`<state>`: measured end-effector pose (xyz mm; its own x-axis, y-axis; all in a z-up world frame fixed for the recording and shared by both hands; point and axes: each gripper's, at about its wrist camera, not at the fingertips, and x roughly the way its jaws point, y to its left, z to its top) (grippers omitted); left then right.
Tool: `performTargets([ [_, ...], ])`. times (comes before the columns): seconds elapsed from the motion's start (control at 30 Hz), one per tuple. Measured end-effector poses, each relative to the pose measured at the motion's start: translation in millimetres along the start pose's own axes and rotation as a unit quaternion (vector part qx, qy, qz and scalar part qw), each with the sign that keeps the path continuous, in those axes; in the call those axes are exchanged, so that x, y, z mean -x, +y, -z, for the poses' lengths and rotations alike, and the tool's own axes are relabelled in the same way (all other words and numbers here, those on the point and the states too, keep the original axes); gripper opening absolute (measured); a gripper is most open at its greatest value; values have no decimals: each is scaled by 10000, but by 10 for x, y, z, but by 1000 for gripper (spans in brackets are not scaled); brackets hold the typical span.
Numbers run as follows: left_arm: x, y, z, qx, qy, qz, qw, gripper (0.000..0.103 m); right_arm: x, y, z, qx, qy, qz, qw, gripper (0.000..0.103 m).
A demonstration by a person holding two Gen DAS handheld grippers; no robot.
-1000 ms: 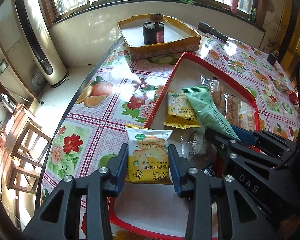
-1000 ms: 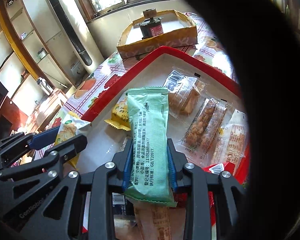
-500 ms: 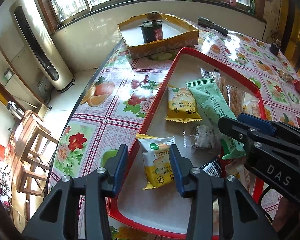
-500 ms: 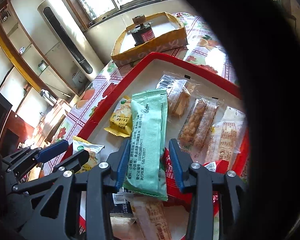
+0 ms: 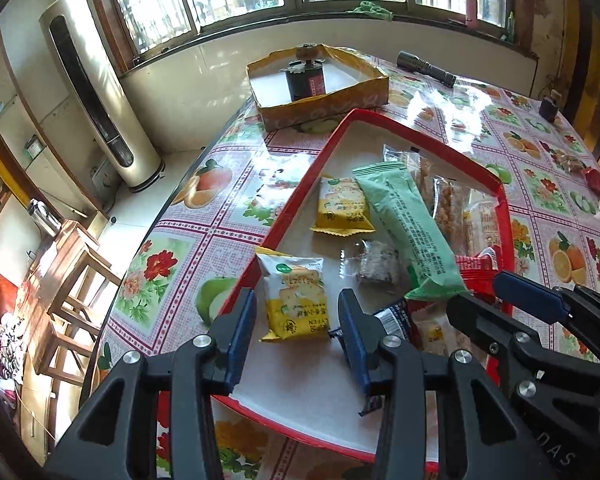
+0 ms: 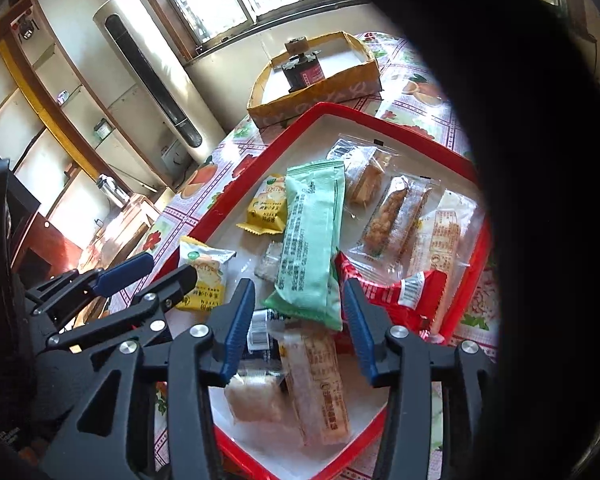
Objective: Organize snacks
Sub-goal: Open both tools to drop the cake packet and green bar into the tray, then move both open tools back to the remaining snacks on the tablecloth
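Snacks lie scattered in the red tray (image 5: 296, 196) on the flowered surface (image 5: 220, 208). A yellow biscuit packet (image 5: 296, 300) rests at the tray's near left rim, partly over the edge, and a second yellow packet (image 5: 342, 212) lies farther in. Just right of that one a long green packet (image 6: 310, 240) runs lengthwise down the tray's middle, its near end overlapping a red wrapper (image 6: 392, 292). Clear-wrapped bars (image 6: 396, 212) sit toward the tray's right rim.

The left gripper (image 5: 296, 330) hangs over the near yellow packet with its jaws apart, pads clear of the wrapper on both sides. The right gripper (image 6: 300, 312) is opening, the green packet's near end between its jaws but untouched.

Beyond the tray's far corner stands a shallow yellow box (image 5: 320, 92) holding a dark jar (image 5: 306, 80).
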<state>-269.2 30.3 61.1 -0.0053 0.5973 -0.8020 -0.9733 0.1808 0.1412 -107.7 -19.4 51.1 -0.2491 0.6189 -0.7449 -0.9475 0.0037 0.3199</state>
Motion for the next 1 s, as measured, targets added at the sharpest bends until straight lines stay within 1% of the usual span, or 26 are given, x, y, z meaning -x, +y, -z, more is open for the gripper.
performTargets([
  [0.13,106,-122,98,90,-111,42,9999,42,165,-76,170,39,-57,122,9999,49],
  [0.23,194,-188,186,227,-232,105,9994,42,298,-151,316,6,-123,149,9998,53],
  [0.37,254,-332,311,312,-279,205,9989,42,497,-260,508,-45,-276,180,9994,57],
  [0.57,364,-482,479,446,-435,232,9978,42,711,-362,712,-15,-486,472,9977,59],
  [0.67,399,-511,550,477,-503,157,9975,43,787,-375,810,24,-613,628,9961,61],
  [0.73,428,-527,595,483,-564,66,9972,43,817,-379,864,38,-639,679,9956,62],
  [0.87,495,-516,668,550,-642,-5,9964,44,845,-368,960,103,-663,789,9946,64],
  [1.0,572,-520,737,559,-788,-79,9953,47,871,-365,1047,103,-676,803,9944,66],
])
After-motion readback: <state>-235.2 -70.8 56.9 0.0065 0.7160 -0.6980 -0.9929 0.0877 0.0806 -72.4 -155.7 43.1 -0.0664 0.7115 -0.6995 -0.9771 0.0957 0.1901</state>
